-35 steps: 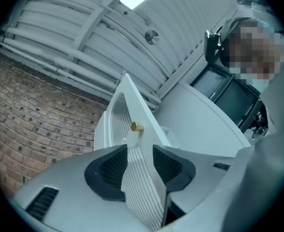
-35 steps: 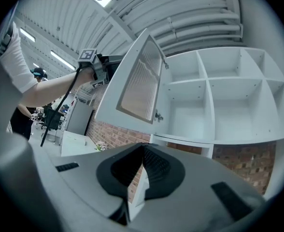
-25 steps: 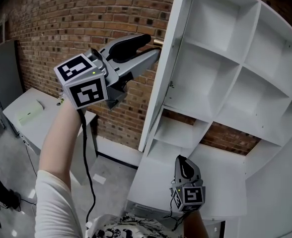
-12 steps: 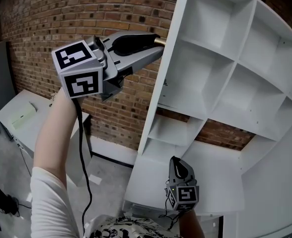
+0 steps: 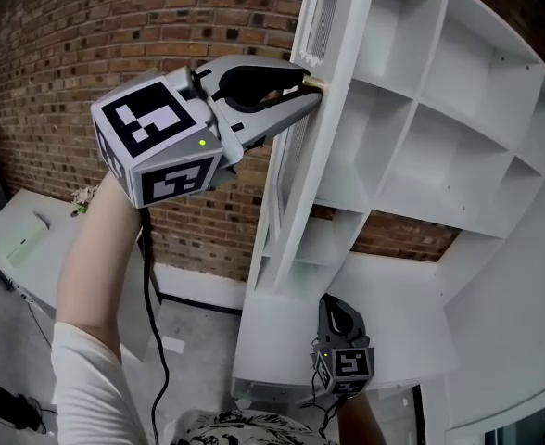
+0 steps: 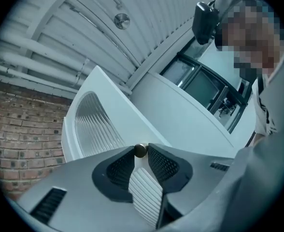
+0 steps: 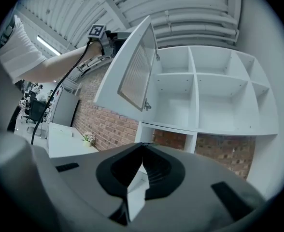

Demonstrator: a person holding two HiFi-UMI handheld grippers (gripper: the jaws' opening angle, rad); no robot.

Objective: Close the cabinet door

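The white cabinet door [image 5: 321, 128], with a ribbed glass panel, stands partly open in front of the white shelf cabinet [image 5: 439, 146]. Its small brass knob [image 5: 315, 82] sits between the tips of my left gripper [image 5: 306, 80], whose jaws are closing and pinch it. In the left gripper view the knob [image 6: 140, 150] lies right between both pads [image 6: 162, 162], with the door [image 6: 103, 115] behind. My right gripper [image 5: 338, 306] hangs low before the lower cabinet, shut and empty. The right gripper view shows the door [image 7: 132, 74] tilted out from the cabinet [image 7: 219, 95].
A brick wall [image 5: 115, 35] runs behind and to the left. A white table [image 5: 22, 239] stands at lower left. The lower white cabinet top [image 5: 402, 313] lies under the shelves. A black cable [image 5: 152, 295] hangs from my left gripper.
The door has swung toward the cabinet and now shows nearly edge-on. My left gripper moved right with it and its jaws came in onto the knob. The right gripper sank slightly.
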